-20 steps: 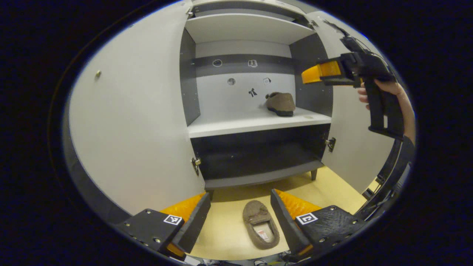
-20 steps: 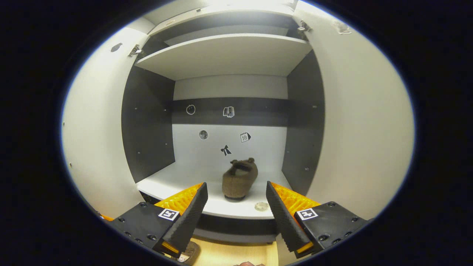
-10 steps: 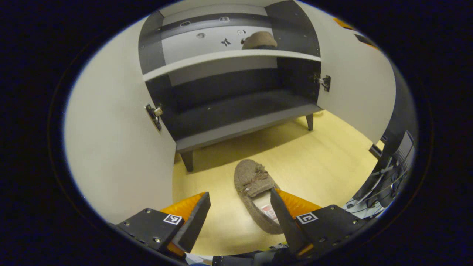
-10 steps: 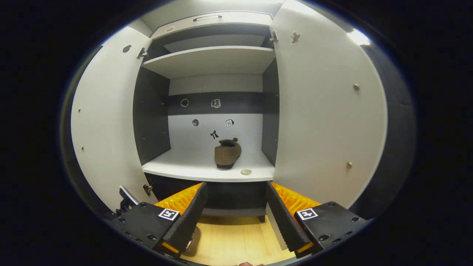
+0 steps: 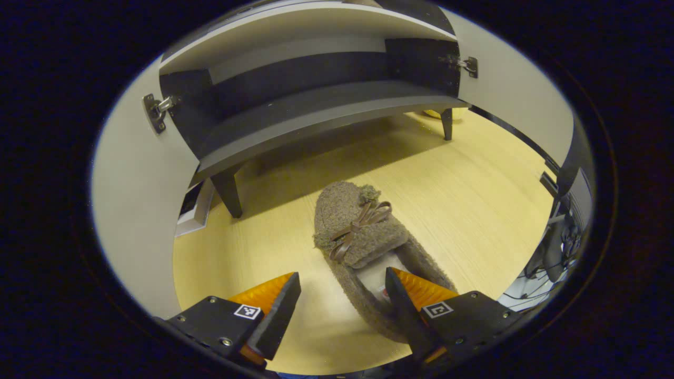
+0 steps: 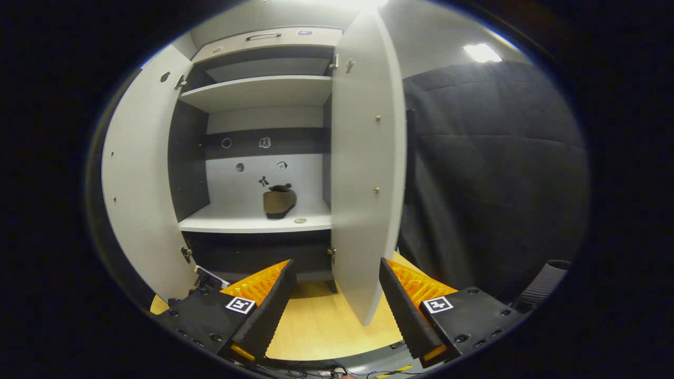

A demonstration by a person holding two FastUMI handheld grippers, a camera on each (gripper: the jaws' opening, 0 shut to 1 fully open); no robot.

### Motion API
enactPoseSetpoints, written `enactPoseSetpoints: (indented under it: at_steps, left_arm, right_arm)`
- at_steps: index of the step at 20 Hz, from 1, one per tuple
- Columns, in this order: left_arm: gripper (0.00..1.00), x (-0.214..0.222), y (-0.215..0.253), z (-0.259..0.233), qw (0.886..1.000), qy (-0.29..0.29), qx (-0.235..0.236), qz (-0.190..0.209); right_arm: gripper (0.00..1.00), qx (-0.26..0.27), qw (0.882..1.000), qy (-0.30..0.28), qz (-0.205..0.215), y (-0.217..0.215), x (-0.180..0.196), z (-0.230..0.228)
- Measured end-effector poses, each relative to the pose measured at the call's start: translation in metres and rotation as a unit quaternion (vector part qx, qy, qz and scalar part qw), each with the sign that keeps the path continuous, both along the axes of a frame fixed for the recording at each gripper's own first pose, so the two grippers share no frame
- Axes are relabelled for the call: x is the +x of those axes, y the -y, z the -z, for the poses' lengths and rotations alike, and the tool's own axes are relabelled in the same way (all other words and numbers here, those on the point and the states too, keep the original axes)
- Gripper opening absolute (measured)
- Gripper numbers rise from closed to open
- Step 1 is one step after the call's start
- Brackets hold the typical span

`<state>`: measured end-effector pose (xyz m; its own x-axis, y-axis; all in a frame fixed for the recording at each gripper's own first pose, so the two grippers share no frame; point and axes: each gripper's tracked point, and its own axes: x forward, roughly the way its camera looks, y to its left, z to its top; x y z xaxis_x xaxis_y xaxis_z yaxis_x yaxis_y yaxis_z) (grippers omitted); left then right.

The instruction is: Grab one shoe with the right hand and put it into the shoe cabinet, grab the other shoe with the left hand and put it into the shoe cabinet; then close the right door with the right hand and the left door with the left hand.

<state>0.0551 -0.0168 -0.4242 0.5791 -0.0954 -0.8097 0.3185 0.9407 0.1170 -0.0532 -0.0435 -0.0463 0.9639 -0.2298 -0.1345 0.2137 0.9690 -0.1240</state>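
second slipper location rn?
In the left gripper view, the second slipper lies on the wooden floor in front of the cabinet, toe toward it, just ahead of the open left gripper.

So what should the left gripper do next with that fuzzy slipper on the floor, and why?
Probably ease the open left gripper down and a bit right, then close. The brown slipper lies on the wooden floor off-centre between its fingers, one fingertip already over the heel opening, nothing gripped yet.

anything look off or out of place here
Nothing is damaged or spilled. One slipper lies on the floor before the cabinet, its mate already on the middle shelf. Both doors stand open, and the left gripper straddles the slipper's side.
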Motion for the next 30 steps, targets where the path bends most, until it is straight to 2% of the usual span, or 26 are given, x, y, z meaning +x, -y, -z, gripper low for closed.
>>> enactPoseSetpoints:
  at_steps: [1,2,3,5,6,8,9,11,12,14,15,16,18,21,25,30]
  left_arm:
    - [0.93,0.0,0.001,-0.002,1.0,-0.001,-0.007,-0.003]
    - [0.93,-0.001,0.0,-0.004,1.0,-0.008,-0.012,-0.002]
    - [1.0,-0.001,0.001,-0.008,1.0,-0.014,-0.025,0.004]
    - [0.72,-0.004,0.005,-0.007,0.998,-0.025,-0.051,0.009]
    - [0.58,-0.004,0.01,-0.008,0.998,-0.029,-0.058,0.014]
    - [0.53,-0.004,0.01,-0.004,0.998,-0.03,-0.056,0.022]
    - [0.53,-0.003,0.009,0.001,0.998,-0.027,-0.053,0.018]
    - [0.22,-0.005,-0.005,-0.001,0.999,-0.017,-0.039,-0.02]
    - [0.08,-0.004,-0.003,0.003,0.999,-0.019,-0.036,-0.018]
    - [0.08,0.001,-0.004,0.005,1.0,-0.018,-0.011,-0.009]
    - [0.03,-0.003,-0.003,0.0,1.0,-0.027,-0.008,-0.013]
    - [0.03,0.001,-0.005,-0.004,0.999,-0.029,-0.014,-0.017]
    - [0.03,0.002,-0.007,-0.011,0.997,-0.044,-0.04,-0.043]
    - [0.02,0.008,-0.008,-0.015,0.991,-0.053,-0.069,-0.097]
    - [0.02,0.009,-0.016,-0.03,0.99,-0.04,-0.055,-0.124]
    - [0.02,0.017,-0.033,-0.06,0.981,-0.003,-0.081,-0.177]
  right_arm:
    - [0.96,0.002,1.0,0.006,0.016,0.012,-0.008,-0.004]
    - [1.0,0.001,0.999,0.01,0.036,0.024,-0.015,-0.008]
    - [0.96,0.001,0.999,0.011,0.053,0.037,-0.022,-0.01]
    - [1.0,-0.003,0.996,0.015,0.084,0.06,-0.033,-0.017]
    - [0.96,-0.007,0.995,0.019,0.099,0.07,-0.038,-0.021]
    - [0.99,-0.014,0.992,0.024,0.122,0.092,-0.043,-0.033]
    - [0.96,-0.021,0.991,0.031,0.13,0.103,-0.045,-0.044]
    - [0.97,-0.04,0.986,0.054,0.151,0.13,-0.049,-0.075]
    - [0.97,-0.05,0.984,0.064,0.16,0.142,-0.05,-0.089]
    - [0.97,-0.066,0.979,0.081,0.177,0.165,-0.055,-0.109]
    - [1.0,-0.067,0.977,0.088,0.184,0.175,-0.055,-0.113]
    - [0.97,-0.062,0.976,0.094,0.188,0.182,-0.053,-0.116]
    - [1.0,-0.048,0.976,0.095,0.192,0.196,-0.042,-0.114]
    - [0.97,-0.034,0.979,0.091,0.178,0.213,-0.017,-0.111]
    - [1.0,-0.02,0.983,0.11,0.149,0.238,0.019,-0.127]
    - [0.97,-0.008,0.987,0.113,0.11,0.269,0.063,-0.125]
